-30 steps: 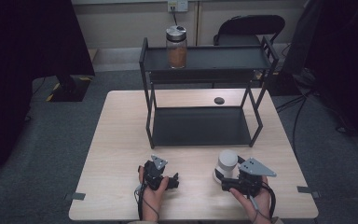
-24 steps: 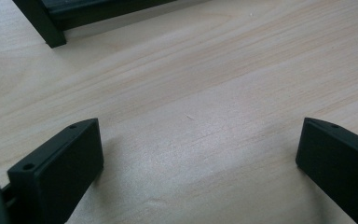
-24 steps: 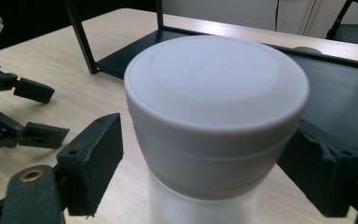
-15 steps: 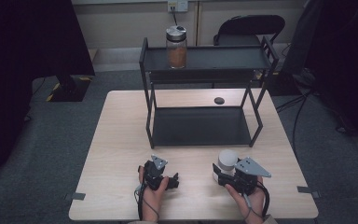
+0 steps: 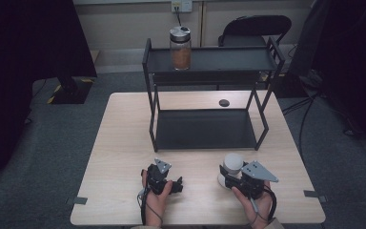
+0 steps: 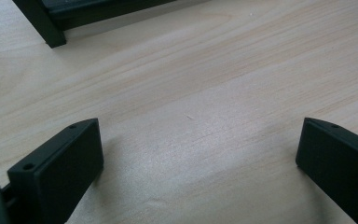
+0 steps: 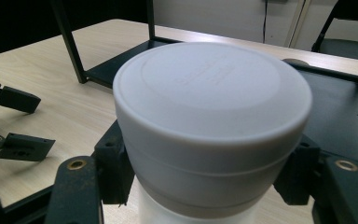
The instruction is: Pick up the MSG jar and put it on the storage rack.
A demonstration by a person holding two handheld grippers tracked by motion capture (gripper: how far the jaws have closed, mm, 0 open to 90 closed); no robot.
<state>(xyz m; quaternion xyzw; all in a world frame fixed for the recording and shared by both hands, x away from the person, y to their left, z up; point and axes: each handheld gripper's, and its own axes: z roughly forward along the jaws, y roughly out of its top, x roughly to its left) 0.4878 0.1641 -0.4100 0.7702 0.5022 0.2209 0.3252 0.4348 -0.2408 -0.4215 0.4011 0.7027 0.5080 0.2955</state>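
Observation:
A white jar with a wide white lid (image 5: 233, 162) (image 7: 212, 107) stands on the table's front right part. My right gripper (image 5: 229, 179) (image 7: 205, 173) has just been closing its jaws and is now shut on the jar, one pad at each side just under the lid. My left gripper (image 5: 178, 185) (image 6: 198, 154) rests low over bare wood at the front middle, open with nothing between its jaws. It also appears at the left of the right gripper view as the left gripper (image 7: 15, 122).
A black two-tier rack (image 5: 205, 129) stands at the middle back of the light wooden table (image 5: 124, 143). On its top shelf is a glass jar with brown contents (image 5: 180, 47). A small black disc (image 5: 224, 102) lies behind the rack. A chair (image 5: 255, 26) stands beyond the table.
The right gripper's jaws have closed in against the white jar. Both hands stayed about where they were.

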